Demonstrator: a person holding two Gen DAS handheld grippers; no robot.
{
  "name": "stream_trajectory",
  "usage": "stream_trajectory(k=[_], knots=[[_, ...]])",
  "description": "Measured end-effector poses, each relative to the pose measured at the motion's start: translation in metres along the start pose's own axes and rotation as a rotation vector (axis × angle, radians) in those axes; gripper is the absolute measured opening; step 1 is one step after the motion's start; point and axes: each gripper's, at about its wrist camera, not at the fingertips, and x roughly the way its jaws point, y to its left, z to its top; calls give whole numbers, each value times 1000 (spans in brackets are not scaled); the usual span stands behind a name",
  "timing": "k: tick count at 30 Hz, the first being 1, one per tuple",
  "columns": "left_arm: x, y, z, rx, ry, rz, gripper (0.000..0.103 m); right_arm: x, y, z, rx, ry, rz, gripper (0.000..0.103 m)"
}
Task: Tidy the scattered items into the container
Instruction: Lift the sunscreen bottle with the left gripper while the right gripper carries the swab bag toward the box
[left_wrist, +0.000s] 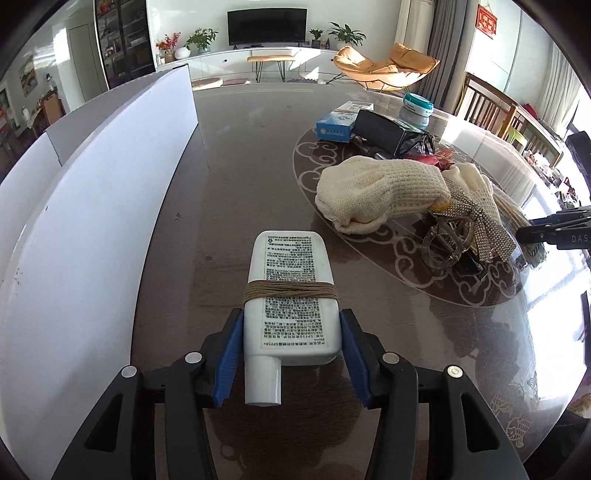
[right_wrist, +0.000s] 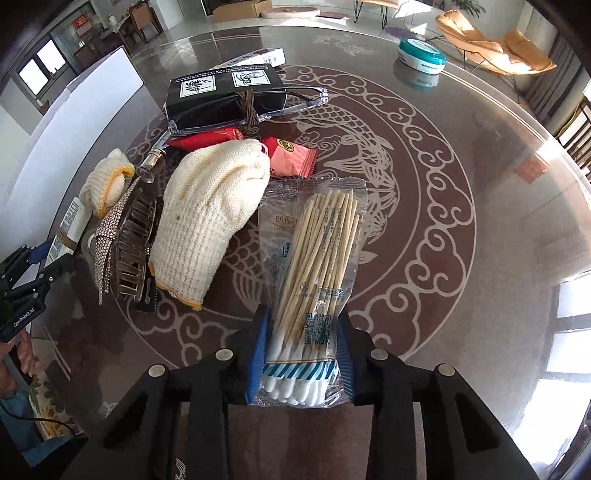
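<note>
Left gripper (left_wrist: 291, 354) pinches white flat bottle with twine band (left_wrist: 290, 291), lower centre; white container wall (left_wrist: 110, 206) at left. Right gripper (right_wrist: 301, 363) pinches clear cotton-swab packet (right_wrist: 314, 273); cream knitted glove (right_wrist: 210, 218) crowds its left.

The right gripper (right_wrist: 301, 354) is closed on a clear packet of cotton swabs (right_wrist: 314, 266), its blue pads (right_wrist: 256, 354) pressing the end with the white tips. The packet points toward the middle of the bench (right_wrist: 461, 155). Just beside it, on the left, lies a cream knitted glove (right_wrist: 210, 218), and a clear hair clip (right_wrist: 131, 240) touches that glove. Behind them are a pink sachet (right_wrist: 291, 157) and a black box (right_wrist: 225, 92). A teal round tin (right_wrist: 421, 53) stands near the far edge.
</note>
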Motion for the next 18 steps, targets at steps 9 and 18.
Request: stream_trajectory(k=[9,18], knots=[[-50,-7,-26,-40,-87,-64,50,-55,-10,-36,-9,-88,-9,34],[-61,-6,-27,-55,-117,-73,49,-86,10,-27,-46,-165,-8,34]])
